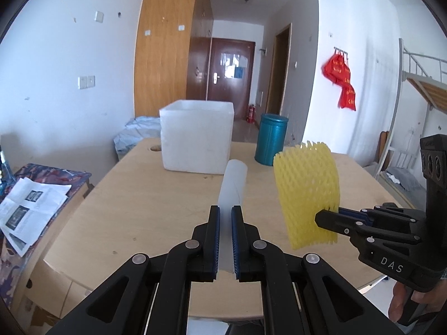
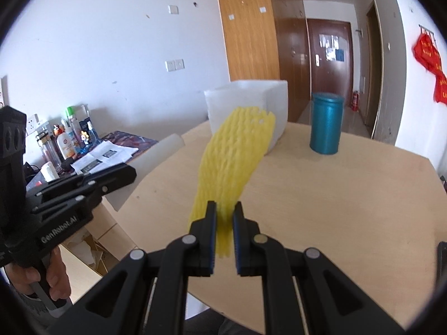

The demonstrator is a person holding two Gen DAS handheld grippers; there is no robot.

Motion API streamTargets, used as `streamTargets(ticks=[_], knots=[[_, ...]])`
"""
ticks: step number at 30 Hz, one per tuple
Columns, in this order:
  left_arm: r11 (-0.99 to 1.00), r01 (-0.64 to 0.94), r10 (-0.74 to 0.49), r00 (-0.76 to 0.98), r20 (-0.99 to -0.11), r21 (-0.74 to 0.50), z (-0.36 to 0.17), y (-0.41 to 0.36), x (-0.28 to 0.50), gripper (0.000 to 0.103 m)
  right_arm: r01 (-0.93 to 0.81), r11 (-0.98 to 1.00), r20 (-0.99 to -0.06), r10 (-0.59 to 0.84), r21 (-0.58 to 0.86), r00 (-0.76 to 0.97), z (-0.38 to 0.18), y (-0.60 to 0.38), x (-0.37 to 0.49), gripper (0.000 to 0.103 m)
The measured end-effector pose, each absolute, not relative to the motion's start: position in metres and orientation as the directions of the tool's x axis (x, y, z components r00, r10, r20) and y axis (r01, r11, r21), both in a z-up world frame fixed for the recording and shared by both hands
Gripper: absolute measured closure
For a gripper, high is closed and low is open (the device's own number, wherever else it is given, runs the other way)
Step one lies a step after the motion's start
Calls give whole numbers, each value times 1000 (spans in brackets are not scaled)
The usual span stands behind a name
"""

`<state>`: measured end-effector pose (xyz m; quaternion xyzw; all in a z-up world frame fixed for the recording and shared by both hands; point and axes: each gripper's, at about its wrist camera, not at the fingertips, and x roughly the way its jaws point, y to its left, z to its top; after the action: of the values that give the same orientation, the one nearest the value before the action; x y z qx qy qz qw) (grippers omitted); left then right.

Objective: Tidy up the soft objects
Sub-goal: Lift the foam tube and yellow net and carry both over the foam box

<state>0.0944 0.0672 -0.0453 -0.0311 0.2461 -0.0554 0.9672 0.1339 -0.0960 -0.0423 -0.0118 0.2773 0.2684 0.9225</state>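
Above the worktop's (image 1: 134, 195) near edge, the left tongs (image 1: 225, 212) pinch a white foam sheet (image 1: 233, 180); the right tongs (image 2: 225, 209) pinch a yellow foam net sleeve (image 2: 232, 162).

The right hand-held gripper (image 2: 225, 209) pinches a yellow foam net sleeve (image 2: 232, 164) that rises ahead of it above the counter (image 2: 349, 195). Beyond the sleeve stands a white foam box (image 2: 275, 103), a teal canister (image 2: 326, 124) to its right. Left, the left hand-held gripper (image 2: 131, 171) grips a white foam sheet (image 2: 156, 156).
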Motion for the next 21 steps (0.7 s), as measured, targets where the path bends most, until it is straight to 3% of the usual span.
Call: streamTargets(ticks=[21], knots=[[994, 68, -97, 910, -403, -86, -20, 88, 100, 95, -507, 861, -484, 462, 43, 744, -11, -81, 171, 90]])
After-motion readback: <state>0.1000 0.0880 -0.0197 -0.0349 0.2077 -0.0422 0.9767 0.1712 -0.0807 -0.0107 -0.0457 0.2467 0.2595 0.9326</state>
